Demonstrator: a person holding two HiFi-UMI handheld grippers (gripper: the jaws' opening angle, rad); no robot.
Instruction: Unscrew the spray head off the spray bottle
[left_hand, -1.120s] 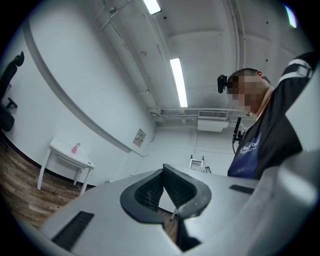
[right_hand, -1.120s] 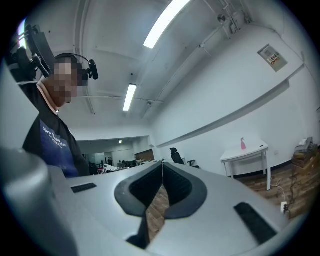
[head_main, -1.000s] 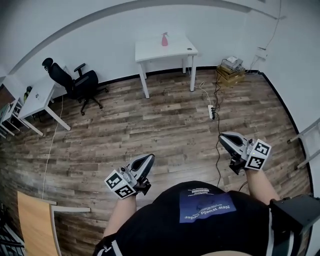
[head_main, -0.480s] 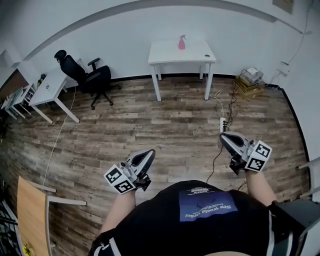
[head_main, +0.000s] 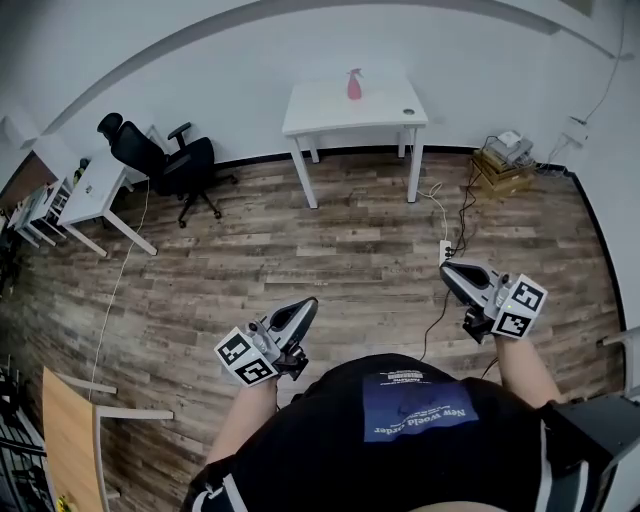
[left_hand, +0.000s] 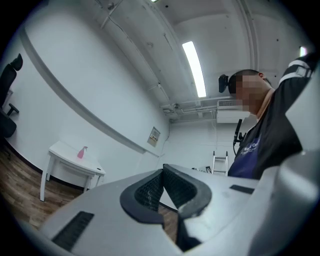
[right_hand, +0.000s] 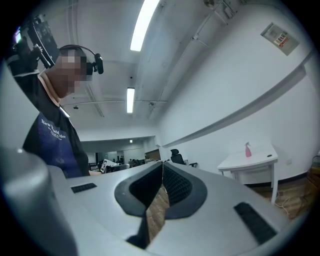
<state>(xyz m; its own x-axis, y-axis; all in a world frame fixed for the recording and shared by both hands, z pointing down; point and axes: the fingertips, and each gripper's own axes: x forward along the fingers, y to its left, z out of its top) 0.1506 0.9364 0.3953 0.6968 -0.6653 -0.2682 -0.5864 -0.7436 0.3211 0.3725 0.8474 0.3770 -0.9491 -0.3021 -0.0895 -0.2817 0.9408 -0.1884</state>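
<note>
A pink spray bottle (head_main: 354, 84) stands upright on a white table (head_main: 330, 108) against the far wall, across the room from me. It also shows small in the left gripper view as a pink spray bottle (left_hand: 81, 152) and in the right gripper view as a pink spray bottle (right_hand: 247, 149). My left gripper (head_main: 303, 310) is held low near my body, shut and empty. My right gripper (head_main: 447, 273) is held at my right side, also shut with nothing between its jaws. Both are far from the bottle.
A black office chair (head_main: 160, 163) and a white desk (head_main: 85, 195) stand at the left. A power strip with cables (head_main: 445, 250) lies on the wood floor near a cardboard box (head_main: 508, 163). A wooden tabletop (head_main: 70, 440) is at the near left.
The view has shifted a little between frames, so the table and bottle sit at a different spot in the head view. Both grippers stay shut and held near my body.
</note>
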